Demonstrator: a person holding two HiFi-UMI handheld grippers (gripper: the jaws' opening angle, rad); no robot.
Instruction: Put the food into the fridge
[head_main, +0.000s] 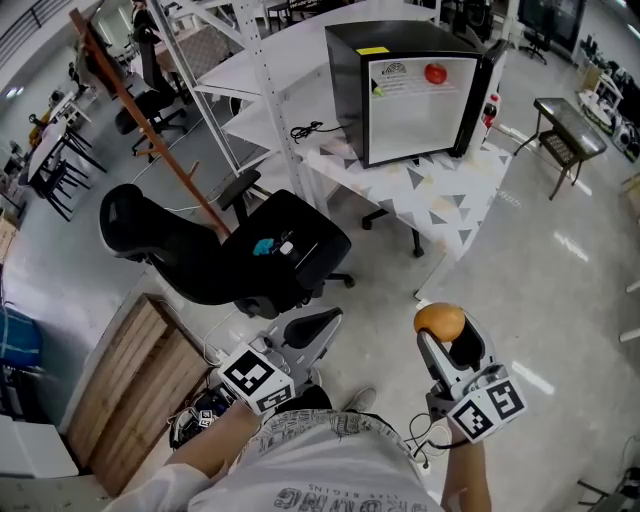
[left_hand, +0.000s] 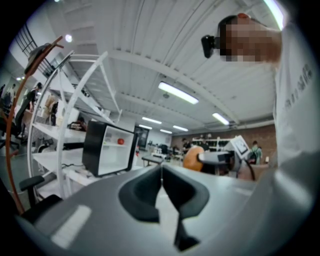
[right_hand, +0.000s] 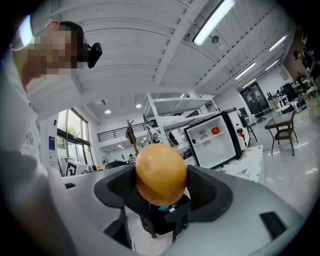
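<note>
Orange (right_hand: 161, 172) in right gripper (right_hand: 161, 192), fridge (head_main: 345, 95) open — distant

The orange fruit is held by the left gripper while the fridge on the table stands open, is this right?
No. The right gripper holds the orange fruit, as the right gripper view shows. The fridge on the table does stand open.

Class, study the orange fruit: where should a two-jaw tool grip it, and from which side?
Across its widest middle, one pad on each flank, as the right tool holds the orange fruit now. Being round and smooth, it would likely slip from an off-centre pinch.
</note>
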